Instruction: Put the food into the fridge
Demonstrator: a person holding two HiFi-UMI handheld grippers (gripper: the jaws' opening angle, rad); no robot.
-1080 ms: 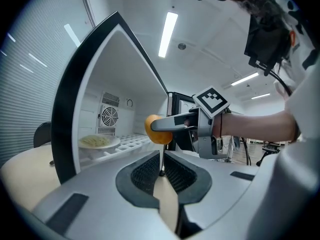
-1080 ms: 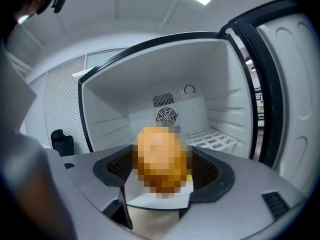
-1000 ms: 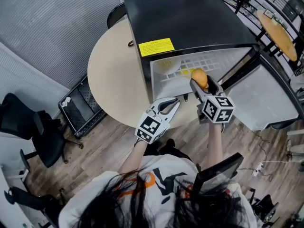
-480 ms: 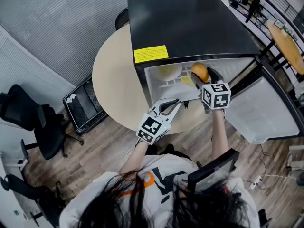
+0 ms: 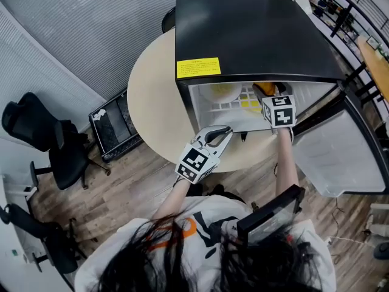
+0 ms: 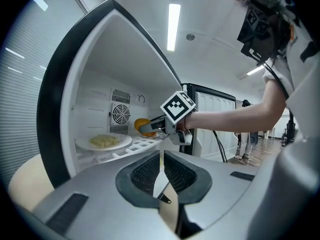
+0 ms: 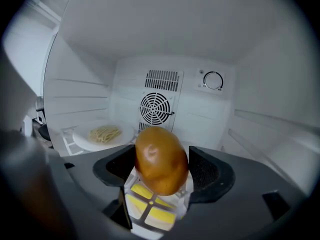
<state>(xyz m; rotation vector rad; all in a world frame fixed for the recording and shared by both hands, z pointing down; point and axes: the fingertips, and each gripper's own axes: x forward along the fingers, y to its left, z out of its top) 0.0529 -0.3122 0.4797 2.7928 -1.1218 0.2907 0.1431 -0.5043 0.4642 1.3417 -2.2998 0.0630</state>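
Observation:
My right gripper (image 7: 161,170) is shut on a smooth orange-brown potato (image 7: 161,159) and reaches inside the open mini fridge (image 5: 255,35), over its white wire shelf (image 7: 150,204). In the head view that potato (image 5: 265,89) shows just under the fridge's top edge, ahead of the right gripper (image 5: 273,99). A white plate of noodles (image 7: 104,134) sits on the shelf's left side. My left gripper (image 5: 220,134) hangs in front of the fridge near the table edge, its jaws nearly together with nothing between them. From the left gripper view, the potato (image 6: 141,126) is inside the fridge.
The black fridge stands on a round beige table (image 5: 155,108), its door (image 5: 331,154) swung open to the right. Black office chairs (image 5: 39,142) and a black crate (image 5: 115,126) stand on the wood floor at the left. A fan grille (image 7: 156,109) and dial (image 7: 213,81) mark the fridge's back wall.
My right gripper has carried the potato forward from the fridge's opening to deep inside over the shelf. The left gripper has stayed in place.

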